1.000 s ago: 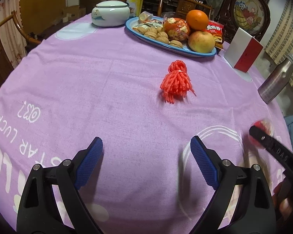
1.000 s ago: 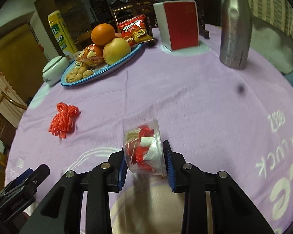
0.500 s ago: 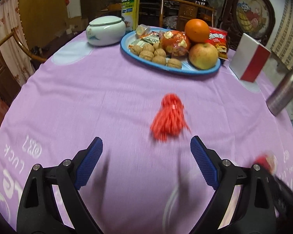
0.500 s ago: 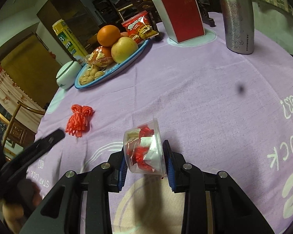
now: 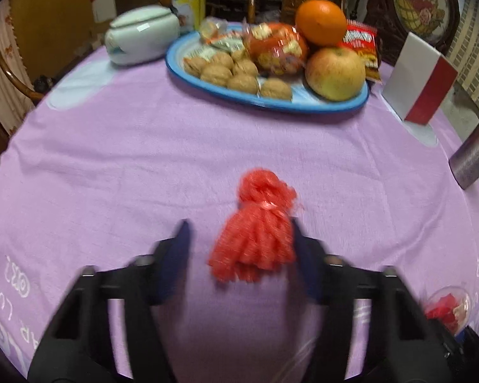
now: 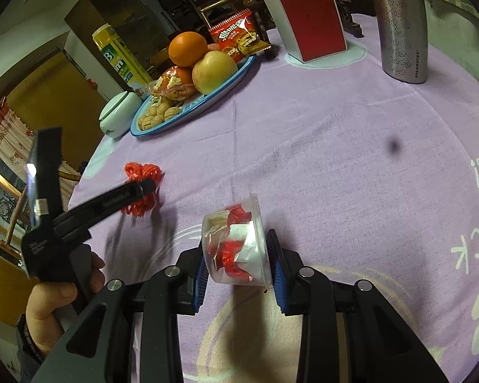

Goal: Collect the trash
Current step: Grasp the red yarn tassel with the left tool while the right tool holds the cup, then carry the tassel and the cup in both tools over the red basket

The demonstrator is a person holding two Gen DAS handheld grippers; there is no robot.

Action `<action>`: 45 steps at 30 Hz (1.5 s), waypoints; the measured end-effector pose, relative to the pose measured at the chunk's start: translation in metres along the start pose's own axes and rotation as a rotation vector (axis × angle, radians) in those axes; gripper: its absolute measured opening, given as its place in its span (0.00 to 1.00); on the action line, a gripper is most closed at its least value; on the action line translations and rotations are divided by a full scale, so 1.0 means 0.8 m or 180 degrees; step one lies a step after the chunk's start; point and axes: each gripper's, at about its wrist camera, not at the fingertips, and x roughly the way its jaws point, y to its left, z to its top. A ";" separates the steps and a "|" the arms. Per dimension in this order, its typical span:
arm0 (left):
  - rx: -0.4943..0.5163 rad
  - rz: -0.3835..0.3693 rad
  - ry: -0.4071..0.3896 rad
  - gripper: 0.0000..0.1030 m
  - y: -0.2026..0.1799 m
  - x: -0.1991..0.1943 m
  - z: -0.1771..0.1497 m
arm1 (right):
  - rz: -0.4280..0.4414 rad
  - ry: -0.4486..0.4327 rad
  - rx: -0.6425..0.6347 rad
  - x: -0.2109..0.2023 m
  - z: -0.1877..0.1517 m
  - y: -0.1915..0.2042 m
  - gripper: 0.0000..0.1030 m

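On a round tabletop (image 5: 143,146) draped in a lilac cloth, the left tool (image 5: 239,249) reaches over a bundle of red netting (image 5: 255,236) lying flat on the cloth; its jaws have just been closing, and the netting sits between the 2 blue pads, the right pad at the bundle's edge and the left pad apart from it, so the bundle is not yet pinched; motion blur softens the fingers (image 5: 175,255). In the right wrist view the same tool (image 6: 150,188) crosses in front of the netting (image 6: 143,172), gripped by a hand (image 6: 57,300) at the lower left.

The right tool (image 6: 238,265) is clamped on a clear plastic cup (image 6: 236,245) tilted on its side, with red and white wrappers inside; both blue pads press the cup's walls; the cup (image 5: 447,306) also shows at the lower right edge of the left wrist view.

Farther back, a blue oval plate (image 5: 303,105) carries walnuts, an apple (image 5: 335,73), an orange (image 5: 321,22) and wrapped snacks; a pale lidded ceramic jar (image 5: 140,35) stands left of the plate; a red-and-white box (image 5: 418,92) stands to its right; a silver metal bottle (image 6: 399,25) stands upright near the far edge, well apart from the netting.
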 end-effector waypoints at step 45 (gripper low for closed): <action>-0.0488 0.0017 -0.0499 0.29 0.157 -0.270 -0.286 | 0.0726 0.0290 -0.1503 -0.066 -0.174 0.185 0.33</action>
